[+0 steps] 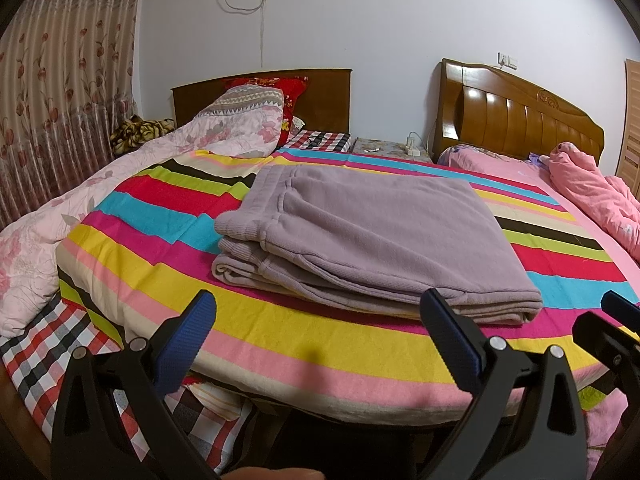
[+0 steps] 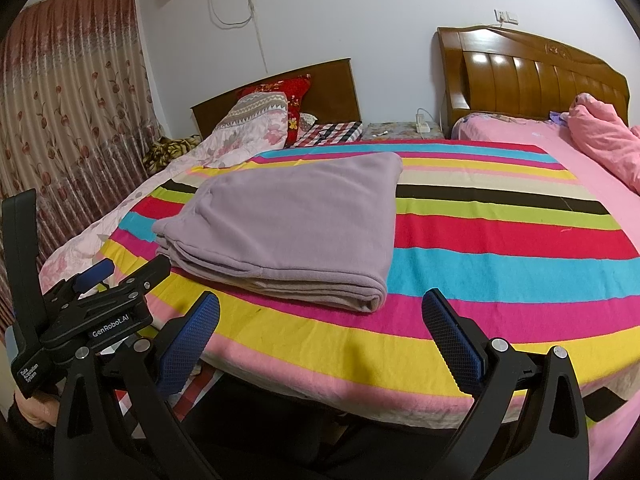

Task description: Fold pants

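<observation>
Lilac fleece pants (image 1: 360, 236) lie folded in a flat stack on the striped blanket (image 1: 280, 340), also in the right wrist view (image 2: 296, 224). My left gripper (image 1: 320, 332) is open and empty, held at the bed's near edge just short of the stack. My right gripper (image 2: 320, 332) is open and empty, also at the near edge, to the right of the stack's folded corner. The left gripper's body shows at the left of the right wrist view (image 2: 100, 304). The right gripper's tip shows at the right edge of the left wrist view (image 1: 616, 316).
A floral quilt (image 1: 60, 232) and pillows lie left. A pink duvet (image 2: 600, 144) lies on the right bed by a wooden headboard (image 2: 532, 76). A nightstand with a power strip (image 2: 422, 126) stands between the beds. Curtains (image 2: 68, 120) hang left.
</observation>
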`<state>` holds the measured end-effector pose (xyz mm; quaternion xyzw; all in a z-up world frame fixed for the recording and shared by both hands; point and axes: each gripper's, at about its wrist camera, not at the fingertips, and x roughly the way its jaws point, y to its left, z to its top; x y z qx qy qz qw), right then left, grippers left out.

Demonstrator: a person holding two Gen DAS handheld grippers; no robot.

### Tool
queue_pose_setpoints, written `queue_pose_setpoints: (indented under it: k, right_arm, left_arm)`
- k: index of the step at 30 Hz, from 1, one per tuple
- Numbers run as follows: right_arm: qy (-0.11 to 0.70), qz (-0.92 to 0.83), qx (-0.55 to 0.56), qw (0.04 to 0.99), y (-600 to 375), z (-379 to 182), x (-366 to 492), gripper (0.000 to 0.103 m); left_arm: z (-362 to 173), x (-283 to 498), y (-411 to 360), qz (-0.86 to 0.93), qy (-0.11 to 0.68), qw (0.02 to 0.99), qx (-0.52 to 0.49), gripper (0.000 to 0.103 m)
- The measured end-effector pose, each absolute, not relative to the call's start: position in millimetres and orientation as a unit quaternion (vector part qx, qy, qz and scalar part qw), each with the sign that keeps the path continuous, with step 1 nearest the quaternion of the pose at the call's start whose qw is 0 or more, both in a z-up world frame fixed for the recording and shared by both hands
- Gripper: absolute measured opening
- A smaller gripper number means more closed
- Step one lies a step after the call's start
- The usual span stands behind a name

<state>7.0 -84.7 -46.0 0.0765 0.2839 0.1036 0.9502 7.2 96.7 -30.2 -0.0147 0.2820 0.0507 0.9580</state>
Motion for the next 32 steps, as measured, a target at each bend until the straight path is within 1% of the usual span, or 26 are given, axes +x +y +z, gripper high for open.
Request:
queue_pose_setpoints:
  k: [32]
  right_arm:
    - [0.287, 0.103, 0.084, 0.949, -84, -47, 6, 0.098]
  left_arm:
    - [-35, 13, 106, 0.050, 0.292, 0.955, -0.027, 0.101]
